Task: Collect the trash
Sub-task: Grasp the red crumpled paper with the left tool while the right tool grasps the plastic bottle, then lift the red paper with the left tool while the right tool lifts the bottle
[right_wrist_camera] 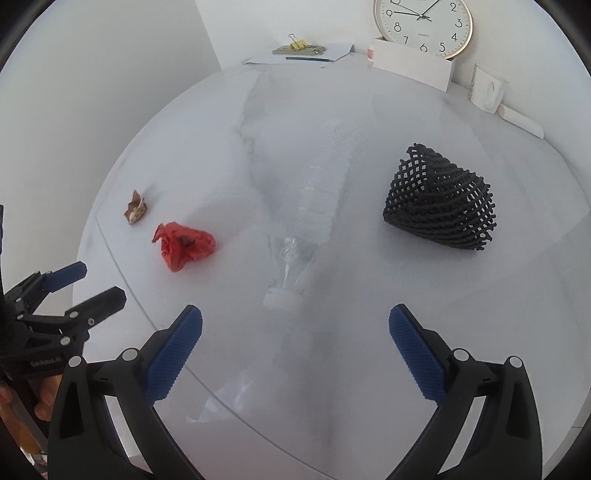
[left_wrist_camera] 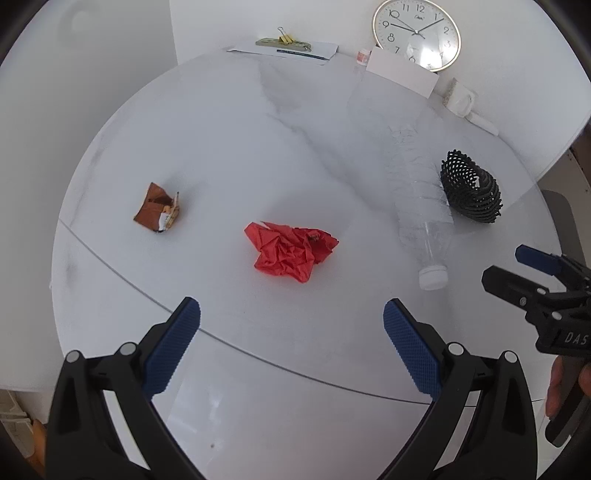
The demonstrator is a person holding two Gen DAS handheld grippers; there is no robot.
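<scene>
I have both tools hovering over the near edge of the white table (left_wrist_camera: 229,147). My left gripper (left_wrist_camera: 291,325) is spread wide with nothing between its pads, facing the crumpled red paper (left_wrist_camera: 291,251); the brown wrapper (left_wrist_camera: 157,206) lies further left. My right gripper (right_wrist_camera: 295,332) is also spread and empty, the clear bottle (right_wrist_camera: 306,218) lying just ahead, its body faint against the table. The black mesh sleeve (right_wrist_camera: 441,206) sits right. The clock (right_wrist_camera: 423,26) is cropped.

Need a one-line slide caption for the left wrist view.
Open left gripper faces crumpled red paper on the white table.
</scene>
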